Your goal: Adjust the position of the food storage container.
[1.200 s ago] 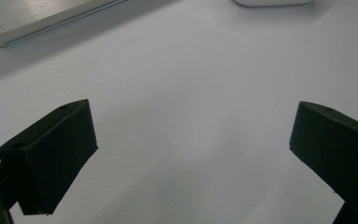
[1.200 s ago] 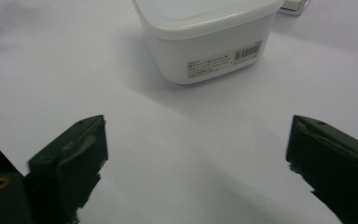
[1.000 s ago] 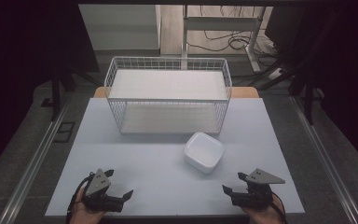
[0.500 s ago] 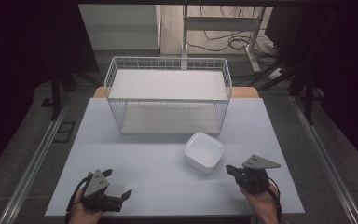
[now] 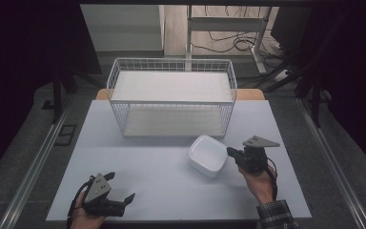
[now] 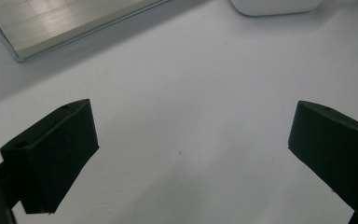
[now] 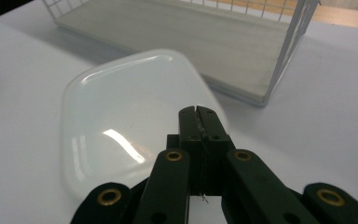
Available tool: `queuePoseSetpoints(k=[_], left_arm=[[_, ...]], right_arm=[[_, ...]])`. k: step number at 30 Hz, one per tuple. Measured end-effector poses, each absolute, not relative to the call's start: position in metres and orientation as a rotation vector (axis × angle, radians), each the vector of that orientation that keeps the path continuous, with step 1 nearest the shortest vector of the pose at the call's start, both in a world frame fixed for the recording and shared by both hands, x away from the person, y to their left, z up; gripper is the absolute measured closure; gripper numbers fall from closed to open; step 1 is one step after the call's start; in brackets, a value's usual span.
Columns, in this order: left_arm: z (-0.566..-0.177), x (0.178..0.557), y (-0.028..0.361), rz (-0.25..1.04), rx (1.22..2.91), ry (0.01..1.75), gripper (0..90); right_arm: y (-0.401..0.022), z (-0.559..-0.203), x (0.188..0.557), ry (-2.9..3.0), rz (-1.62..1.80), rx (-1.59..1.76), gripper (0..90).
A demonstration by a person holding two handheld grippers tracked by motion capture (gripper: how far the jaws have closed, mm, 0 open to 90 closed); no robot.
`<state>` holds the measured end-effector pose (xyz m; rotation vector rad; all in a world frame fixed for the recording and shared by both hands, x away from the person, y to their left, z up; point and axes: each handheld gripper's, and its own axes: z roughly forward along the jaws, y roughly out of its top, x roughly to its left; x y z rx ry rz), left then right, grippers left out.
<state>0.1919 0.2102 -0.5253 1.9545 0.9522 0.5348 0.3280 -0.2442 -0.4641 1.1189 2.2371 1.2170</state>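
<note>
The white dish (image 5: 208,155) sits upside down on the pale table (image 5: 162,186), its smooth underside facing up, just in front of the right front corner of the white wire basket (image 5: 171,102) and apart from it; the low dome and rounded corners show plainly in the right gripper view (image 7: 130,126). The right gripper (image 5: 230,152) has come to the dish's right edge with its jaws just pressed tightly together, tip meeting tip, and nothing between them (image 7: 198,112). With the pads shut like this, the likely reason is to use the tip as a wedge or pusher, sliding under the rim or nudging the dish, since a bowl lying flat on its mouth offers no lip to pinch from above. The tip appears to hover over the dish's near edge; whether it touches is not clear. The left gripper (image 5: 124,191) rests near the front left of the table with its jaws spread wide over bare surface (image 6: 186,135), well away from the dish, seemingly waiting. The basket stands open-topped behind, a probable destination.
</note>
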Motion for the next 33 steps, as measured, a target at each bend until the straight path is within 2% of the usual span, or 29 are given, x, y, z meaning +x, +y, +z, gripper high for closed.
queuePoseSetpoints(k=[9, 16, 24, 33], left_arm=[[-0.524, 0.191, 0.212, 0.555, 1.941, 0.954, 1.2], [-0.524, 0.191, 0.212, 0.563, 1.944, 0.95, 0.7], [-0.524, 0.191, 0.213, 0.559, 1.935, 0.95, 0.6], [-0.524, 0.19, 0.213, 0.56, 1.931, 0.944, 0.5]], right_arm=[[-0.222, -0.461, 0.369, 2.227, 1.162, 1.124, 89.2], [-0.205, -0.473, 0.394, 2.248, 1.11, 1.142, 89.2], [-0.192, -0.475, 0.402, 2.295, 1.065, 1.121, 89.2], [-0.176, -0.478, 0.391, 2.362, 1.126, 1.049, 89.3]])
